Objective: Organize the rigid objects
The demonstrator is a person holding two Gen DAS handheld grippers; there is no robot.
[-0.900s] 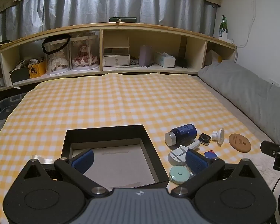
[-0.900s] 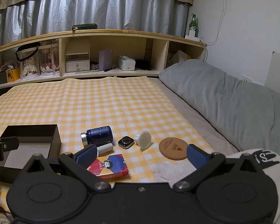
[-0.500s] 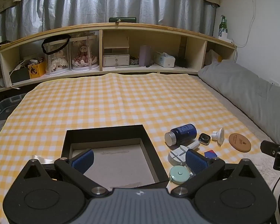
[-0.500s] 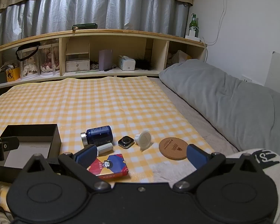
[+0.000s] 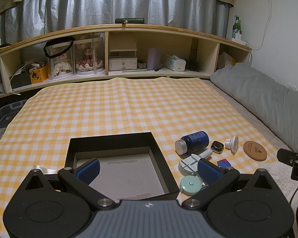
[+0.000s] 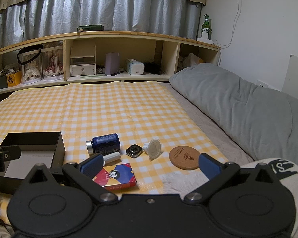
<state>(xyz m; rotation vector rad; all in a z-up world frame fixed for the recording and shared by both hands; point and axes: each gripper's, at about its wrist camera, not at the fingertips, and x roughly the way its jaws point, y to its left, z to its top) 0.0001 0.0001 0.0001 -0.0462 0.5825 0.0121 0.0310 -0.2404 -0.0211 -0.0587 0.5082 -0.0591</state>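
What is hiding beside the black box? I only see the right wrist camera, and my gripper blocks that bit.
Observer: A round mint-green tape measure lies on the cloth by the black box's near right corner.
Child: Anything else there?
Observer: Yes, a grey round gadget lies just beyond it, next to the white tube.
Child: Is the box empty?
Observer: The floor I can see is bare; the left gripper hangs open above it.

Both wrist cameras look forward and slightly down over the yellow checked cloth (image 5: 129, 107). The left view is close above the black square box (image 5: 111, 138); both views share the dark blue bottle (image 6: 105, 142).
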